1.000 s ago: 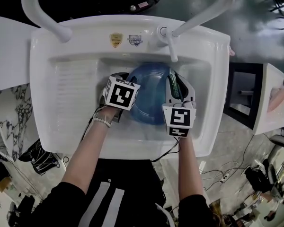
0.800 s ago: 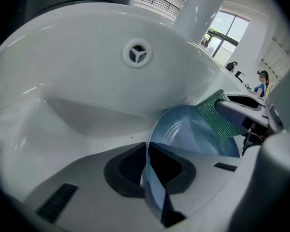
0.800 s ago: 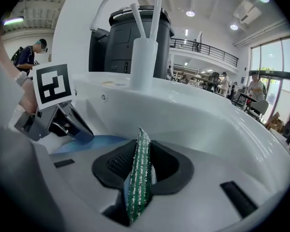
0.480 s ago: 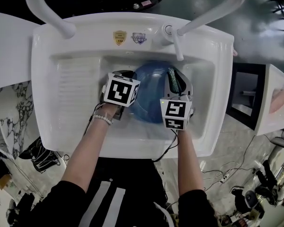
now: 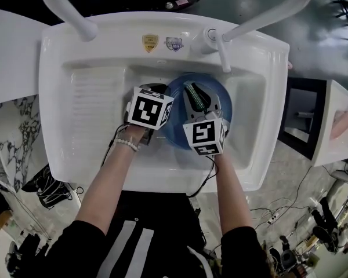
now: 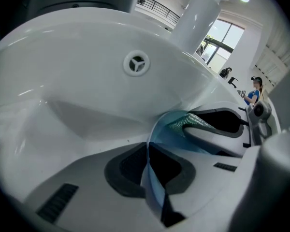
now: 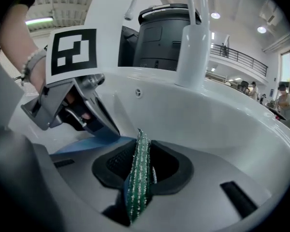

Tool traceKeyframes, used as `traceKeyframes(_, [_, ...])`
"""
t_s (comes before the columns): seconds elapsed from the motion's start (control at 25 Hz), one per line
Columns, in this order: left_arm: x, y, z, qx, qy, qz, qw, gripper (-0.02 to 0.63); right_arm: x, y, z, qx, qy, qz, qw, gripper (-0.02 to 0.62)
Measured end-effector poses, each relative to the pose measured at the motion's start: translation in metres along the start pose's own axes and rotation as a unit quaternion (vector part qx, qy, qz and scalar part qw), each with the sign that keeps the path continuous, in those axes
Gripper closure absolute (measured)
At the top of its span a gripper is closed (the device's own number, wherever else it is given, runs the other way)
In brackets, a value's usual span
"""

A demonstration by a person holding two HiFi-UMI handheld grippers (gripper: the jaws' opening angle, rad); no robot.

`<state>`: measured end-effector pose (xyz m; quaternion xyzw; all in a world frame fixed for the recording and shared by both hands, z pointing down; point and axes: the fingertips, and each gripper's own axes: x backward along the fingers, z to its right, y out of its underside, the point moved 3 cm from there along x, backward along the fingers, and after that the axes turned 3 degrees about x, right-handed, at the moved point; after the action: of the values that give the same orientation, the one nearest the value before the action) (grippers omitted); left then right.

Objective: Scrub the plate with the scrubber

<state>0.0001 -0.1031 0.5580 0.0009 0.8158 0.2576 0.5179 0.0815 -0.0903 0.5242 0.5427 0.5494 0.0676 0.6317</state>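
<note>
A blue plate [image 5: 217,100] lies tilted in the white sink [image 5: 93,155]. My left gripper [image 5: 163,108] is at its left edge. In the left gripper view the plate's thin rim [image 6: 152,178] runs between the dark pads [image 6: 125,166], which have just been closing and now press on it. My right gripper [image 5: 196,95] is shut on a green bristly scrubber [image 5: 196,97], held on edge over the middle of the plate. The right gripper view shows the scrubber [image 7: 137,178] clamped between the jaws. Just ahead at the left are the left gripper [image 7: 70,103] and the plate [image 7: 87,143].
The tap [image 5: 219,46] stands at the sink's back rim, its spout over the plate's far side. Two white curved bars [image 5: 64,7] arch over the back corners. An overflow hole [image 6: 136,63] is in the basin's far wall. A ribbed draining area [image 5: 93,106] lies left of the basin.
My right gripper has carried the scrubber leftwards from the plate's right edge to over its middle. The left gripper has stayed at the plate's left edge.
</note>
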Motion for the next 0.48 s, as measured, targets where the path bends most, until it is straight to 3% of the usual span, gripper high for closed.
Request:
traceKeyframes(0.24, [0.001,0.001,-0.002,0.010,0.003,0.004,0.9999,0.589,0.004,-0.006,-0.036,0.020,-0.096,0.012,0.995,0.500])
traceKeyframes(0.48, [0.000,0.000,-0.002,0.017,0.007,0.005,0.9998,0.589,0.021,-0.004,-0.058,-0.001,-0.167,0.018,0.986,0.500])
